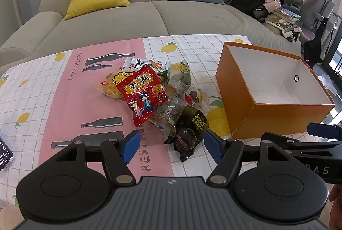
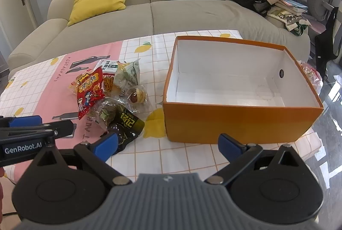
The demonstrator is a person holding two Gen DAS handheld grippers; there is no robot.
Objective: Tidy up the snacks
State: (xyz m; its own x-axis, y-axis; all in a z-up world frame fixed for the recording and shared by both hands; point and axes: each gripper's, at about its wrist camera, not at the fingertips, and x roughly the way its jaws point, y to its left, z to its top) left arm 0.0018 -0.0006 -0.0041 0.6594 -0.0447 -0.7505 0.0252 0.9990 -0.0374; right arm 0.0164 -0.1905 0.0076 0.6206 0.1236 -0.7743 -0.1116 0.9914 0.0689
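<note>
Both grippers, left gripper (image 1: 171, 145) and right gripper (image 2: 167, 144), hover spread and empty over the table (image 1: 192, 52), the crinkly, light, slippery snack pile (image 1: 149, 97) left of the orange box (image 2: 241, 121), best pinched by a sealed edge

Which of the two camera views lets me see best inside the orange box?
The right wrist view: the orange box sits centred, its white floor open to view and empty. In the left wrist view the box sits off to the side, its floor partly hidden.

I see glossy plastic wrappers on the snacks (image 1: 149, 97); right of them a matt cardboard box (image 2: 239, 121), all on a smooth printed cloth (image 1: 64, 101)
</note>
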